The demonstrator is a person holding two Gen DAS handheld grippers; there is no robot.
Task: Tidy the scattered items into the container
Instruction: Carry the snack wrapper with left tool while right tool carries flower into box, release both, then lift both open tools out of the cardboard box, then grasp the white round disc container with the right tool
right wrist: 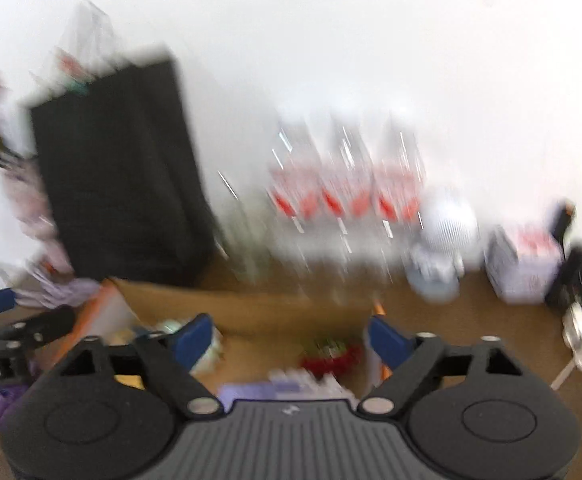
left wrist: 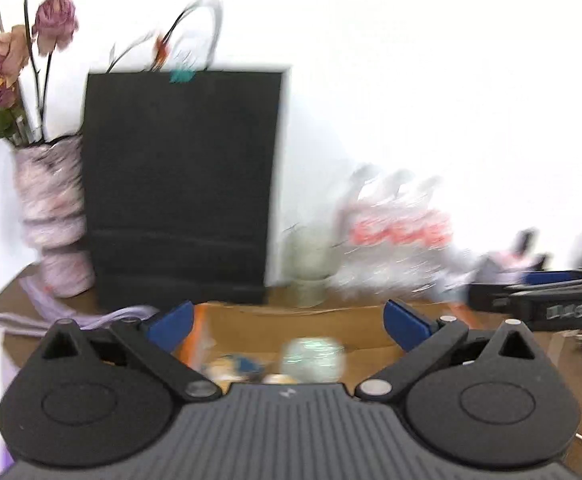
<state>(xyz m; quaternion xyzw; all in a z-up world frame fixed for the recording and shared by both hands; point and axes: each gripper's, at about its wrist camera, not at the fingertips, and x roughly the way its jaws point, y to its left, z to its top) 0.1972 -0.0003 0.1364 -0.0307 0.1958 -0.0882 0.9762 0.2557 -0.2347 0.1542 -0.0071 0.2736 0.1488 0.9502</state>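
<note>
An open cardboard box sits on the brown table just ahead of both grippers. My left gripper is open above the box's near side, with nothing between its blue pads. Below it in the box lie a shiny pale roll and an orange-edged packet. My right gripper is also open and empty over the same box. A red item and a lilac packet lie under it. Both views are blurred.
A tall black paper bag stands behind the box, with a vase of dried flowers to its left. A glass jar and a wrapped pack of water bottles stand to its right. Further right are a white round object and a tissue box.
</note>
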